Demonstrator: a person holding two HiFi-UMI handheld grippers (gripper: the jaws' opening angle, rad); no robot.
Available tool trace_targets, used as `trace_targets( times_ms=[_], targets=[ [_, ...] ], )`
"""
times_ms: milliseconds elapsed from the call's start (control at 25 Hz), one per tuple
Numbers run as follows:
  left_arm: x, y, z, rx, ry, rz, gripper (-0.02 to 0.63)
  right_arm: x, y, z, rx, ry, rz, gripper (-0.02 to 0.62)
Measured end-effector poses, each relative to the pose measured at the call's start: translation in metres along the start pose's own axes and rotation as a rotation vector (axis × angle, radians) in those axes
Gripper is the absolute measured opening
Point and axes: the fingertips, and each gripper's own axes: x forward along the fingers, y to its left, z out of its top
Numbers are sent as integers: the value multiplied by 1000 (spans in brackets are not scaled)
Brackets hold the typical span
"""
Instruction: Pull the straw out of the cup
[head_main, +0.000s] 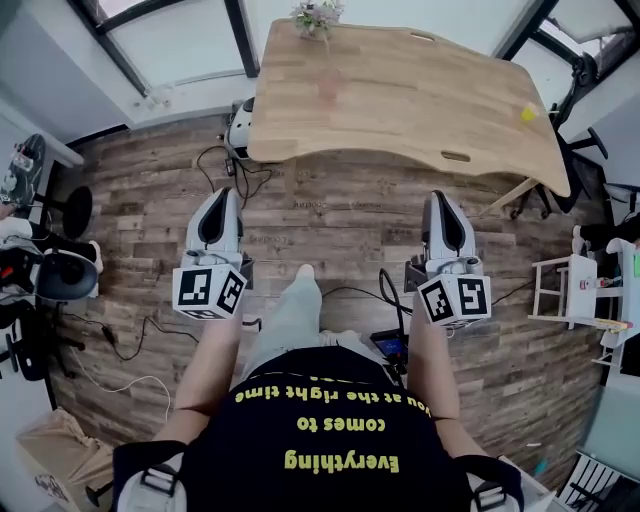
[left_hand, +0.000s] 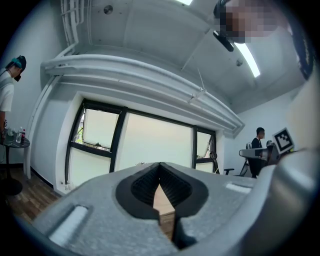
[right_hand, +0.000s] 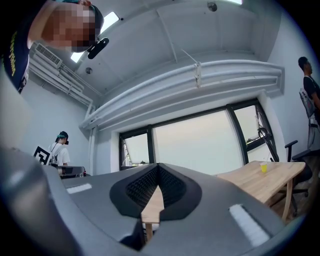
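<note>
left gripper (head_main: 222, 196), right gripper (head_main: 441, 198) both clenching on nothing, pointing toward table (head_main: 400, 100); cup (head_main: 528, 114) sitting near its right edge.

Wears black short-sleeved T-shirt (head_main: 330, 450) with yellow lettering, pale grey trousers (head_main: 290, 320); ends in white, black-padded left gripper (head_main: 226, 196) and right gripper (head_main: 440, 198) with black-and-white marker cubes (head_main: 210, 292).

The surface (head_main: 400, 100) at twelve o'clock is pale honey wood with a lengthwise grain. The small cup (head_main: 528, 114) on it, at two o'clock, is bright yellow. The floor (head_main: 330, 215) is weathered brown and grey planks. The left hand-held gripper (head_main: 222, 197) and the right hand-held gripper (head_main: 441, 198) are light grey with black ribbed pads (left_hand: 145, 186). Their marker cubes (head_main: 210, 291) carry black-and-white squares. The person's shirt (head_main: 330, 430) is black with yellow lettering.
</note>
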Motion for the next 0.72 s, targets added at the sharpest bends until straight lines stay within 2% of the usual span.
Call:
trace_targets(
  times_ms=[320, 720],
  targets=[
    [87, 42, -3, 1, 21, -32, 0, 87, -6, -5, 0, 10, -15, 5],
    [165, 97, -5, -9, 22, -46, 0, 174, -22, -15, -24, -3, -62, 5]
  ],
)
